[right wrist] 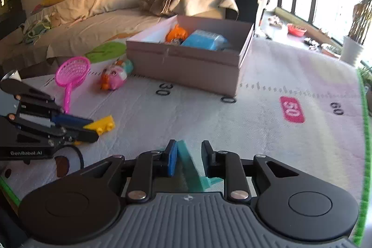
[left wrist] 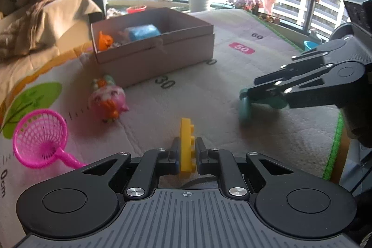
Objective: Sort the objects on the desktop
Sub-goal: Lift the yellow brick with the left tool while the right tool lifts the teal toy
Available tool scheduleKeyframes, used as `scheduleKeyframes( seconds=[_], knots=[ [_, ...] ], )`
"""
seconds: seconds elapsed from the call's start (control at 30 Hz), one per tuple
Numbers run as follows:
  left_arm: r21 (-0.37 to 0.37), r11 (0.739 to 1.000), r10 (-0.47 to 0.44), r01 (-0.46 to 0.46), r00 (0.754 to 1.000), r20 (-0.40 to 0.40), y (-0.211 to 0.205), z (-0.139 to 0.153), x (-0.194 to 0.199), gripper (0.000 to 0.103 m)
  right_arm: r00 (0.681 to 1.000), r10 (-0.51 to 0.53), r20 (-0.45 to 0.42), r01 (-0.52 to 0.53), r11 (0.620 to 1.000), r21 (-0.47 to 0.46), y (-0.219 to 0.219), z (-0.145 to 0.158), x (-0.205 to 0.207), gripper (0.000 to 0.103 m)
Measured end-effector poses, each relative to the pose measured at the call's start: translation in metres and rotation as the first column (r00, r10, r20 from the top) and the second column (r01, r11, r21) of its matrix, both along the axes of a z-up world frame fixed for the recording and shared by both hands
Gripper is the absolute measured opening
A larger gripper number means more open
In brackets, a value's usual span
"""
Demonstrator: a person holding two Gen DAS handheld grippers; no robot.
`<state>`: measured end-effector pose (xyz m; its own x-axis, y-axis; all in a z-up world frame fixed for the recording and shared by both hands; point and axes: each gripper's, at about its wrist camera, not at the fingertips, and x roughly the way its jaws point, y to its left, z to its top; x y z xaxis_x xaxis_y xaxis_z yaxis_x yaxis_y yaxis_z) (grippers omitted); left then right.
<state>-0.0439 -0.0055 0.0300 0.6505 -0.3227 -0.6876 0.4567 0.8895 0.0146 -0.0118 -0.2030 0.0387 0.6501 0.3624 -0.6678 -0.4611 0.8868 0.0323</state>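
Left tongs [left wrist: 187,150] clamped on yellow brick [left wrist: 186,145], "GenRobot.AI" on casing. Right tongs [right wrist: 187,158] parted around teal piece [right wrist: 189,169] (touching only one pad). Play mat [right wrist: 267,131] printed "30", "50", "60"; cardboard box [right wrist: 186,62] toward its far edge.

teal piece [left wrist: 245,109] blurred, box [left wrist: 162,57] contents half-hidden

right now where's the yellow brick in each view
Left wrist: yellow brick stands on edge at bottom centre, clamped in the left gripper.
Right wrist: it pokes out of the fingers at the left edge, flat, studs facing the camera.
Shared landmark: the cardboard box, behind the brick in both.
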Motion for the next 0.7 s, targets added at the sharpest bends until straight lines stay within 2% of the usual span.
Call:
scheduleKeyframes(
  seconds=[0.27, 0.43, 0.53, 0.7],
  knots=[
    [0.01, 1.0, 0.005, -0.005, 1.0, 0.004, -0.002, 0.003, 0.001, 0.015, 0.996, 0.089, 0.009, -0.088, 0.993, -0.074, 0.012, 0.005, -0.006, 0.025],
    [0.007, 1.0, 0.012, -0.012, 1.0, -0.007, 0.003, 0.002, -0.002, 0.015, 0.992, 0.122, -0.041, -0.126, 0.986, -0.105, 0.008, 0.004, -0.009, 0.026],
    [0.004, 1.0, 0.012, -0.012, 1.0, -0.013, 0.002, 0.0, 0.0, 0.015, 0.993, 0.098, -0.066, -0.104, 0.989, -0.109, 0.007, -0.001, -0.007, 0.011],
    [0.028, 1.0, 0.003, -0.003, 1.0, 0.011, -0.001, 0.003, 0.001, 0.015, 0.996, 0.092, -0.016, -0.093, 0.99, -0.104, 0.013, 0.007, -0.01, 0.011]
  ],
)
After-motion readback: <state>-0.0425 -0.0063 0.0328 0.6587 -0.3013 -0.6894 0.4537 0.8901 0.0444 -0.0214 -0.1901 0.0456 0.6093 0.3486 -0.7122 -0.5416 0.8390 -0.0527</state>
